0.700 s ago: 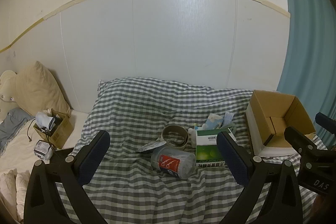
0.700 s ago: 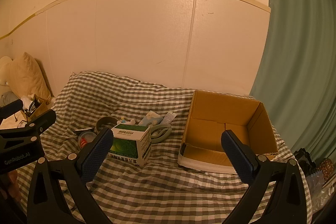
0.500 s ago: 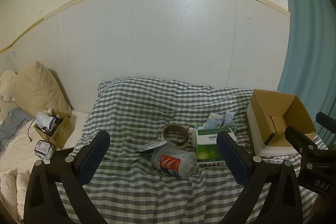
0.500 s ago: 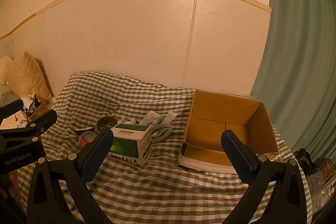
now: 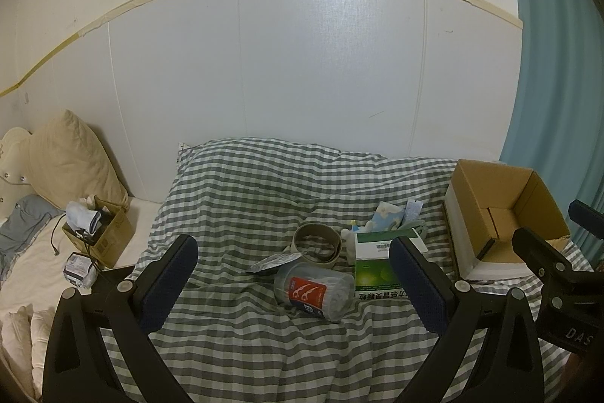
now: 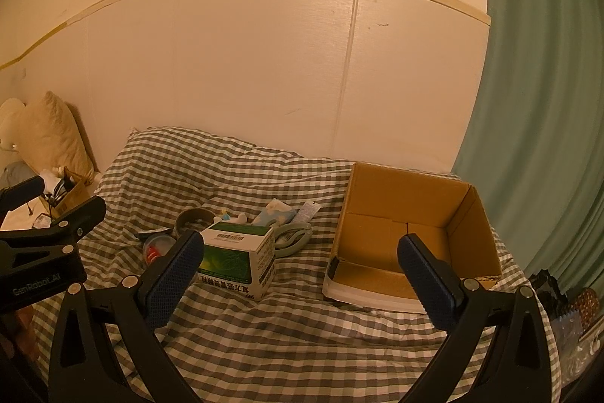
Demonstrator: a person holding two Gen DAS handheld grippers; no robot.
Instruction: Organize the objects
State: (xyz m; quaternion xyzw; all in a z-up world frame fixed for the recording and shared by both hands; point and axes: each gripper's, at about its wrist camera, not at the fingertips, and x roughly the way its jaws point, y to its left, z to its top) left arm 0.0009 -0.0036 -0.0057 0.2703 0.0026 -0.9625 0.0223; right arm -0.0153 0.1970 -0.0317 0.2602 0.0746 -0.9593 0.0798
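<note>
Things on the checked bed, counted.
Two cardboard boxes (image 5: 502,214) (image 5: 100,233), one green carton (image 5: 377,267), one tape roll (image 5: 318,244), one jar (image 5: 315,289), one pillow (image 5: 68,157).

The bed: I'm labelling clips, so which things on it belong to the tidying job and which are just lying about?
Job:
open cardboard box
green-and-white carton
floss-pick tub
tape roll

Lying about:
beige pillow
small cluttered box
curtain

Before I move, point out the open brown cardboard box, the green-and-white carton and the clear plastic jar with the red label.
open brown cardboard box (image 6: 381,227): right wrist view, inner back wall.
green-and-white carton (image 6: 225,261): right wrist view, green front face.
clear plastic jar with the red label (image 5: 306,291): left wrist view, red label.
</note>
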